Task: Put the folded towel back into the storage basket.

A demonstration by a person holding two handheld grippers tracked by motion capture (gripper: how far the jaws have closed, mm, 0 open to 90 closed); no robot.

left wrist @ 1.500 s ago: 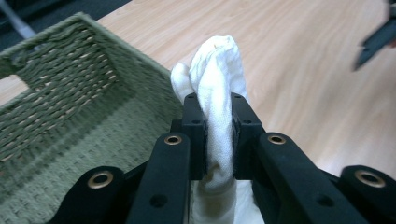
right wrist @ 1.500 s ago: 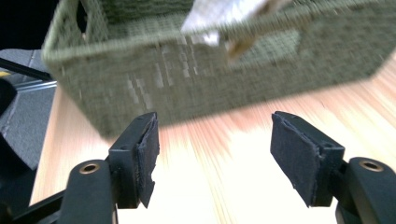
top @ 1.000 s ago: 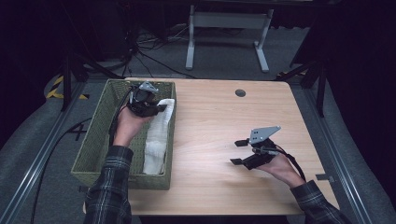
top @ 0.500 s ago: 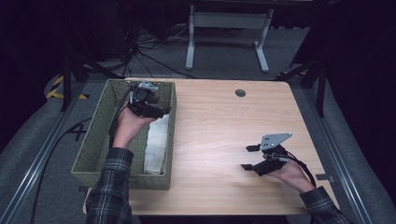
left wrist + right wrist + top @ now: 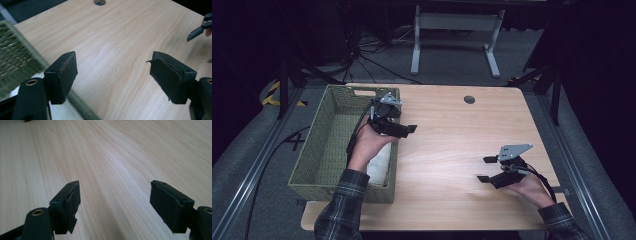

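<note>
Desk (image 5: 447,145) was pale wood, with a round cable hole (image 5: 469,99) near its 12 o'clock edge. Basket (image 5: 329,145), green woven, sat along the desk's 9 o'clock side, long axis running 12 to 6. White cloth (image 5: 379,165) lay inside the basket against its 3 o'clock wall, toward the 6 o'clock end, partly hidden by the person's left forearm.

Left hand-held gripper (image 5: 404,129) hung above the basket's 3 o'clock rim, pointing out over the desk toward 3 o'clock. In the left gripper view, its jaws stood wide apart with nothing between them, bare desk beyond and the basket rim at 8 o'clock.

Right hand-held gripper (image 5: 485,169) was at the desk's 4 o'clock region, well apart from the basket, pointing toward 9 o'clock. In the right gripper view, its jaws stood wide apart over bare wood, holding nothing.
</note>
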